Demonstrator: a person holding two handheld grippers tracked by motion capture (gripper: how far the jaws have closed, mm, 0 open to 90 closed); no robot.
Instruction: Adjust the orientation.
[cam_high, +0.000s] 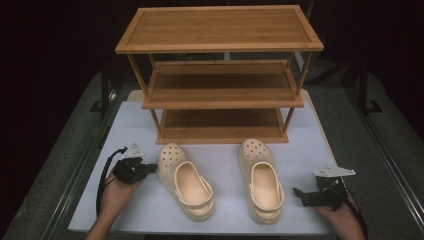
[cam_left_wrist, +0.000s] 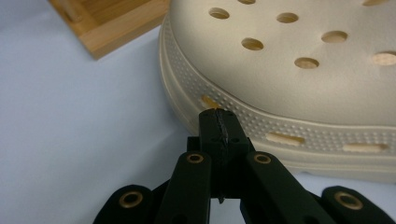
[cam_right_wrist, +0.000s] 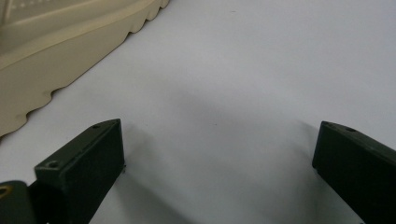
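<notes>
Two cream clogs lie toes-away on the white table top (cam_high: 225, 160), in front of a wooden three-shelf rack (cam_high: 220, 75). The left clog (cam_high: 185, 181) has my left gripper (cam_high: 152, 169) right at its outer side, near the toe. In the left gripper view the jaws are pressed together with nothing between them, and the left gripper (cam_left_wrist: 218, 122) tip is at the clog's (cam_left_wrist: 299, 70) dotted sole rim. My right gripper (cam_high: 298, 196) rests on the table just right of the right clog (cam_high: 262, 181). Its jaws stand wide apart in the right gripper view, right gripper (cam_right_wrist: 217, 154), clog sole (cam_right_wrist: 56, 51) at upper left.
The rack's bottom shelf (cam_high: 222, 131) sits just beyond the clogs' toes; its corner (cam_left_wrist: 112, 23) shows in the left gripper view. All three shelves are bare. Dark floor and metal rails flank the table on both sides.
</notes>
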